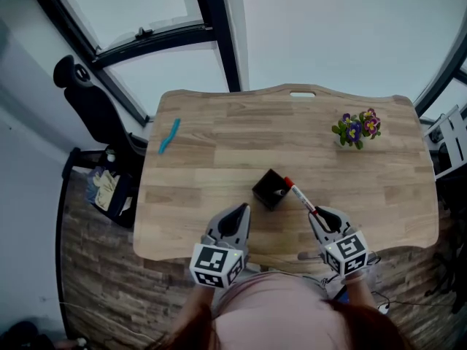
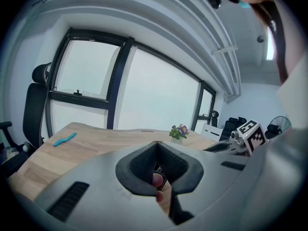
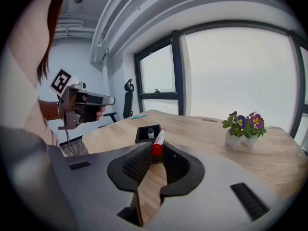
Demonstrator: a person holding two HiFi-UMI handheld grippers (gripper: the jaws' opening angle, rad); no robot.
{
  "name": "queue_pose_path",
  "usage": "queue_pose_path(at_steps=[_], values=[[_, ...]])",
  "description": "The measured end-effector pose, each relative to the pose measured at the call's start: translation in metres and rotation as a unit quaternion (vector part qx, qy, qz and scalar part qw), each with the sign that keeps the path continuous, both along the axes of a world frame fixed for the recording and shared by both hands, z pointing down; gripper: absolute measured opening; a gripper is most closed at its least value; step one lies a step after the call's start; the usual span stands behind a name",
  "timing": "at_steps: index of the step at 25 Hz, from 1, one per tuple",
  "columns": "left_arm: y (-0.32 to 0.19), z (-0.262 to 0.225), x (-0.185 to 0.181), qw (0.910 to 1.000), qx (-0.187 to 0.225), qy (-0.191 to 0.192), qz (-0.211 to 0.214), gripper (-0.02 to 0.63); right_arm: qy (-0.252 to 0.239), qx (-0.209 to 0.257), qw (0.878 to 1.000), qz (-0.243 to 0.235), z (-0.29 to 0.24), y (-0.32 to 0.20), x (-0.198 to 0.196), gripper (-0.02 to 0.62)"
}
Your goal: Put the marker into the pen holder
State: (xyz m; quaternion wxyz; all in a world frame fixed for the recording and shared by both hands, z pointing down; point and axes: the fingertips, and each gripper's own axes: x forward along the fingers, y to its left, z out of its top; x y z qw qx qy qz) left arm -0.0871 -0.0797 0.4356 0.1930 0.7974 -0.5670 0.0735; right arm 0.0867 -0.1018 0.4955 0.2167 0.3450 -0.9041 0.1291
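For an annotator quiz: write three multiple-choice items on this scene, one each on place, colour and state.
1. Where on the table does the flower pot stand? A far right B near left C centre
2. The marker has a cap that is: A green B red C yellow
3. The right gripper is: A open, empty B shut on the marker C shut on nothing
Answers: A, the pot sits by the far right edge; B, the red end shows beside the pen holder; B, its jaws clamp the marker.
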Motion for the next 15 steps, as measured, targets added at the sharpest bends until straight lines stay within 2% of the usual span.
queue_pose_path(at_steps=[15], values=[[0.004,-0.001,-0.014,0.9996,0.005,0.003,-0.029,-0.006,-0.012,-0.001,0.999,-0.041,-0.004,-0.006,-0.02,0.058]])
